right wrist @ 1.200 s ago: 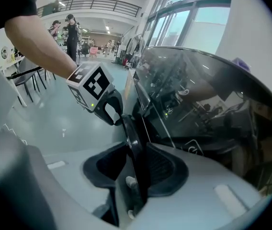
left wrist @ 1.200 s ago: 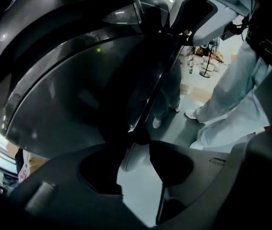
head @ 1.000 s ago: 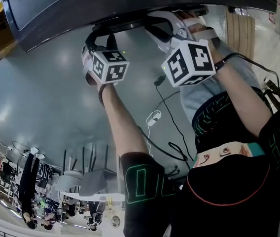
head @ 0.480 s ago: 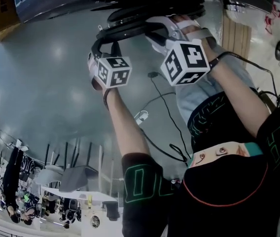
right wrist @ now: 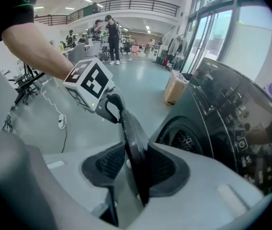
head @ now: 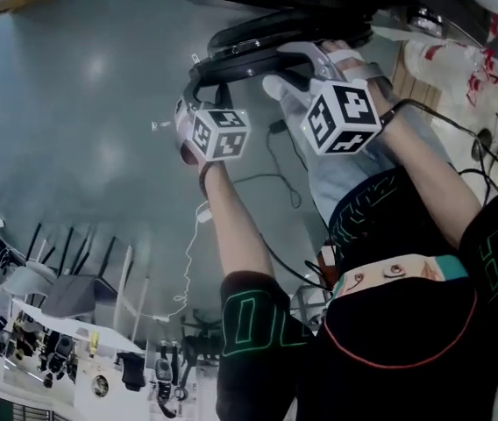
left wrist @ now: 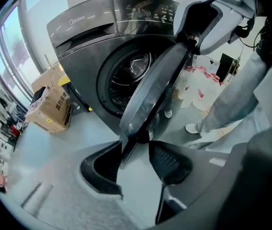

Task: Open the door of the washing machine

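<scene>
Dark grey metal and glass, the door (left wrist: 157,87) of the washing machine (left wrist: 88,28) now stands swung well out from the machine's front, edge-on ahead of both sets of jaws. A second ago, in the head view, it lay close under that front.

The left hand-held gripper (left wrist: 135,152) is open. The door's lower edge runs between its jaws, close against the left one, with bare floor showing before the right pad. The right hand-held gripper (right wrist: 137,162) is clamped on the door's thick rim, which fills its wide gap from pad to pad. Both have travelled across with the door and rolled as it swung.

Beyond the left hand-held gripper, to the left of the door, the drum (left wrist: 135,66) lies exposed. I judge the latch freed and the opening largely done. Only a further swing, or letting go, seems left.
</scene>
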`<move>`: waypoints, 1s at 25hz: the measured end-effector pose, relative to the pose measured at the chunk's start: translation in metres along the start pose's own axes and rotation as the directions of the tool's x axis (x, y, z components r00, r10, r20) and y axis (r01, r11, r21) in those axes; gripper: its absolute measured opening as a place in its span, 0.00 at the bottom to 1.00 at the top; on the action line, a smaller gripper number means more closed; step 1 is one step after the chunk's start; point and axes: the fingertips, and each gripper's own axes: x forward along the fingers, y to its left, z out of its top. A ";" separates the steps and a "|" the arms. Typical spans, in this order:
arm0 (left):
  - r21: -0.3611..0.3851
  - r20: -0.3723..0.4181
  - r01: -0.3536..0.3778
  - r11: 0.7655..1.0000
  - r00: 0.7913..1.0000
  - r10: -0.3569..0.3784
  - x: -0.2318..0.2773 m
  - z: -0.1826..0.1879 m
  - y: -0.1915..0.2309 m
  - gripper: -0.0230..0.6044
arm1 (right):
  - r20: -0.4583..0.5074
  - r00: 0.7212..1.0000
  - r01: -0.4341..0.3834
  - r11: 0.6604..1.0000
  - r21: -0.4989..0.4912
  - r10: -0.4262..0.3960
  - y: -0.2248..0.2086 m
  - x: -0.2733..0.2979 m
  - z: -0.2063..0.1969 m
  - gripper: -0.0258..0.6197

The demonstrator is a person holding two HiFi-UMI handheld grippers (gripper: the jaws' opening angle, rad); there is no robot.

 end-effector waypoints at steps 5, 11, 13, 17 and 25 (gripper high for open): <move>-0.091 -0.011 -0.058 0.994 0.998 0.058 -0.011 -0.020 -0.024 0.32 | 0.022 0.998 -0.055 0.995 -0.088 0.057 0.022 -0.005 -0.004 0.27; -0.213 -0.073 -0.106 0.971 0.993 0.093 -0.026 -0.045 -0.069 0.32 | 0.031 0.988 -0.144 0.965 -0.218 0.154 0.054 -0.018 -0.018 0.27; -0.257 -0.095 -0.134 0.957 0.989 0.113 -0.032 -0.054 -0.086 0.32 | 0.036 0.982 -0.170 0.949 -0.267 0.186 0.066 -0.023 -0.022 0.27; -0.346 -0.133 -0.181 0.921 0.981 0.142 -0.044 -0.070 -0.132 0.32 | 0.035 0.964 -0.232 0.902 -0.365 0.262 0.098 -0.035 -0.041 0.27; -0.536 -0.206 -0.287 0.794 0.956 0.207 -0.062 -0.086 -0.235 0.32 | 0.006 0.927 -0.302 0.757 -0.579 0.375 0.146 -0.063 -0.088 0.27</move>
